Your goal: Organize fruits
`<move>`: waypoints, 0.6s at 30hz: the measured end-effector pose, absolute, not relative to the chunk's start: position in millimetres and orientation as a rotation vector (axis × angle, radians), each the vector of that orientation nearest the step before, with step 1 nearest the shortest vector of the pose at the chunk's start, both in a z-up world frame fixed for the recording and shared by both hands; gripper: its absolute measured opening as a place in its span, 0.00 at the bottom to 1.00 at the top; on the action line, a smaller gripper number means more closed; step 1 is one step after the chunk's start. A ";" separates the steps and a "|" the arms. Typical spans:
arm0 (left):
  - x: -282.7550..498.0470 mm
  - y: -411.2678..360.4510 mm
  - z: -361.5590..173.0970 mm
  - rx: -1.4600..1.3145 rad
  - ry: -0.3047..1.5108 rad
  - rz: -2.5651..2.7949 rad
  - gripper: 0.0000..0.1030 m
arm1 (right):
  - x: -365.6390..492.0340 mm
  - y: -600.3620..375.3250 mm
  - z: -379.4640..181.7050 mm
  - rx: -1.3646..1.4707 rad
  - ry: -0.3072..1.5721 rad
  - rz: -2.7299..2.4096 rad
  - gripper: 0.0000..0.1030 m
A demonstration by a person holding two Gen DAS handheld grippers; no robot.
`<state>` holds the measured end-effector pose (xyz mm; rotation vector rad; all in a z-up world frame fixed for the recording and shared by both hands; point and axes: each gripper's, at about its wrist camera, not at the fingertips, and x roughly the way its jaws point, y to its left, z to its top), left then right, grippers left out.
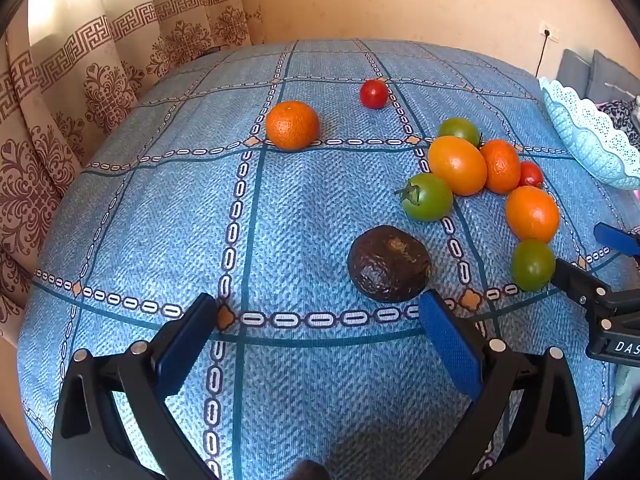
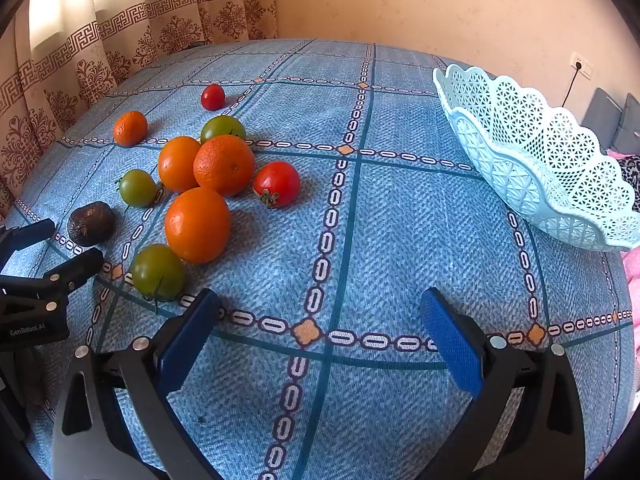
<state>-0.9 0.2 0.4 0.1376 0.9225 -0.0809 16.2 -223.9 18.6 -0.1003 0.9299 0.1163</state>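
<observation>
the left gripper (image 1: 318, 312) is spread wide and holds nothing, its blue pads (image 1: 448, 344) hovering over the blue patterned tablecloth (image 1: 160, 220). the right-hand pad sits just beside a dark, wrinkled avocado (image 1: 389, 264), which lies slightly off the gripper's centre line. the right gripper (image 2: 320, 308) is likewise released and empty, over bare cloth, with a green tomato (image 2: 157, 272) just beyond its left pad.

further out, the fruit lies loose on the cloth: oranges (image 2: 197, 224) and green tomatoes bunched together, touching one another, a red tomato (image 2: 277, 184) at the edge of the bunch, and a lone orange (image 1: 292, 125) and a small red tomato (image 1: 374, 94) well apart toward the far side. the pale blue lattice basket (image 2: 540, 160) stands empty at the right, near the table's edge.

risks, as a judgement: round fruit may roll when nudged, so reaching into the tight bunch could scatter its neighbours. the avocado looks soft and could bruise under a hard squeeze. the two grippers are near each other and might collide.
</observation>
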 end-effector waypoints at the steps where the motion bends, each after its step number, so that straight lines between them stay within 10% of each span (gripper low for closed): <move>1: -1.5 -0.2 0.5 0.138 0.923 -0.081 0.95 | 16.2 -223.9 18.6 -0.100 0.930 0.116 0.98; 18: 1.3 -0.8 0.1 0.131 0.931 -0.083 0.95 | 16.2 -224.7 18.8 -0.097 0.931 0.118 0.98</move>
